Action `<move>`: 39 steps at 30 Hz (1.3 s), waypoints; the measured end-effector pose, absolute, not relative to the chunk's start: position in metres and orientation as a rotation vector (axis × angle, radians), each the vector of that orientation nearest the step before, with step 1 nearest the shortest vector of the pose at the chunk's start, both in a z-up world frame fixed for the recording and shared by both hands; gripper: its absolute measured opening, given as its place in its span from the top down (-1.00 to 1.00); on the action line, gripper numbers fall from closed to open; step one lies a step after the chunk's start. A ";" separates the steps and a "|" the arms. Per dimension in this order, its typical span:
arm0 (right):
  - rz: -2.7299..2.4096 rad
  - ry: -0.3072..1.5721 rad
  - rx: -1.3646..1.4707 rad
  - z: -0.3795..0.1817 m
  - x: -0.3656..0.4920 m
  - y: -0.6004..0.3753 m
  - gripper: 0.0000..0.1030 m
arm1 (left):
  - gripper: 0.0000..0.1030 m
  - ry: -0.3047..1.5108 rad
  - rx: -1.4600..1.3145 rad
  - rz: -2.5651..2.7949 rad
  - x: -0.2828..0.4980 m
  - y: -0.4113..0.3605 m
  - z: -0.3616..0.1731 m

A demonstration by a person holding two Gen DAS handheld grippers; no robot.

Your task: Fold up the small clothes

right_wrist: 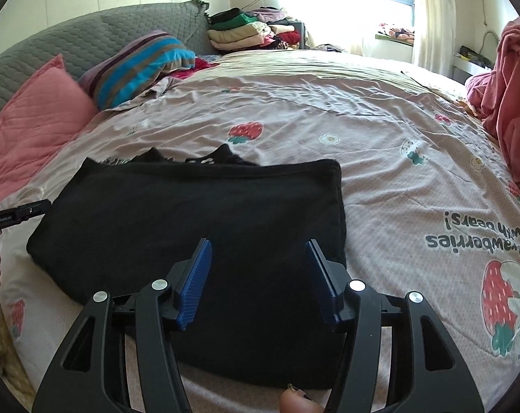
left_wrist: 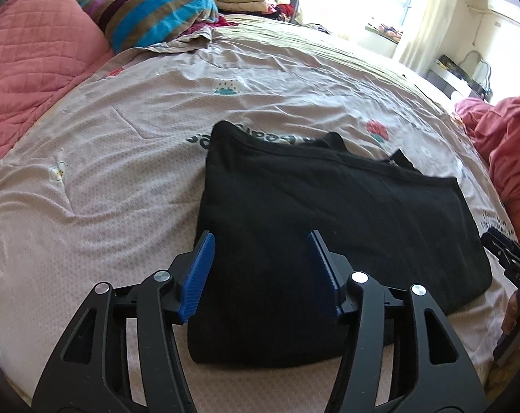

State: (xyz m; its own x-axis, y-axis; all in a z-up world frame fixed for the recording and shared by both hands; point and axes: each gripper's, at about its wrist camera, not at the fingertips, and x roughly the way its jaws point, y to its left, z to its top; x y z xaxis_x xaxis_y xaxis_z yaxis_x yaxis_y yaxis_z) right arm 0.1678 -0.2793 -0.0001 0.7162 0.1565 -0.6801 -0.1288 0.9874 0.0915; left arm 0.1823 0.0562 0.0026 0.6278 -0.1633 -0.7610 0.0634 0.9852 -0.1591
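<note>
Two grippers, both w/ jaws apart and nothing between the blue ribbed pads: left gripper [left_wrist: 260, 241] hangs over the near-left part of the black knit garment [left_wrist: 328, 234], right gripper [right_wrist: 258, 247] over its near-right part. No pad touches cloth in either view.

Garment lies on the pink strawberry-print bedsheet [right_wrist: 380, 144], near the front edge of the bed, already folded into a rough rectangle; the top layer's hem runs along the far side, w/ a bit of under-layer poking out beyond it.

Step in hand, as I read it: a fold has been laid and let go, next fold or tidy-up not begun. To do it well:
- pick corners, not mid-cloth; each gripper on its own side so the edge lifts level.
- bite through all layers, else the top one peels off alone.
- carry both sides at the same pace; thick knit sags in the middle.
- line edges up before letting go, then flatten the bulge.

Risk: sheet is wrinkled, pads could catch it w/ the garment.
</note>
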 end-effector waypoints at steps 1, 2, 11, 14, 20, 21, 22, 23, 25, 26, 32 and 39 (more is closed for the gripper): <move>0.160 0.759 0.037 0.000 0.166 -0.278 -0.06 | 0.04 0.883 -0.117 -0.131 0.180 0.055 0.003; 0.161 0.761 0.034 -0.001 0.165 -0.277 -0.06 | 0.01 0.884 -0.115 -0.133 0.179 0.055 0.003; 0.183 0.770 0.004 0.000 0.156 -0.262 -0.12 | -0.08 0.892 -0.075 -0.156 0.165 0.047 0.004; 0.186 0.776 -0.009 0.000 0.155 -0.259 -0.12 | -0.08 0.909 -0.064 -0.165 0.162 0.044 -0.001; 0.172 0.835 -0.065 -0.014 0.154 -0.255 -0.12 | -0.08 0.956 -0.068 -0.171 0.156 0.043 -0.017; 0.163 0.850 -0.068 -0.018 0.154 -0.256 -0.12 | -0.08 0.956 -0.061 -0.169 0.154 0.043 -0.018; 0.150 0.871 -0.071 -0.024 0.154 -0.258 -0.12 | -0.08 0.956 -0.057 -0.170 0.153 0.043 -0.019; 0.141 0.884 -0.074 -0.029 0.154 -0.261 -0.12 | -0.08 0.955 -0.057 -0.170 0.151 0.043 -0.020; 0.137 0.884 -0.074 -0.035 0.150 -0.263 -0.13 | -0.08 0.955 -0.055 -0.174 0.147 0.043 -0.021; 0.134 0.883 -0.080 -0.035 0.148 -0.262 -0.13 | -0.08 0.954 -0.051 -0.173 0.146 0.042 -0.022; 0.128 0.885 -0.060 -0.033 0.139 -0.265 -0.27 | -0.09 0.942 -0.053 -0.168 0.138 0.044 -0.018; 0.144 0.874 -0.044 -0.024 0.129 -0.264 -0.47 | -0.24 0.933 -0.060 -0.166 0.128 0.045 -0.011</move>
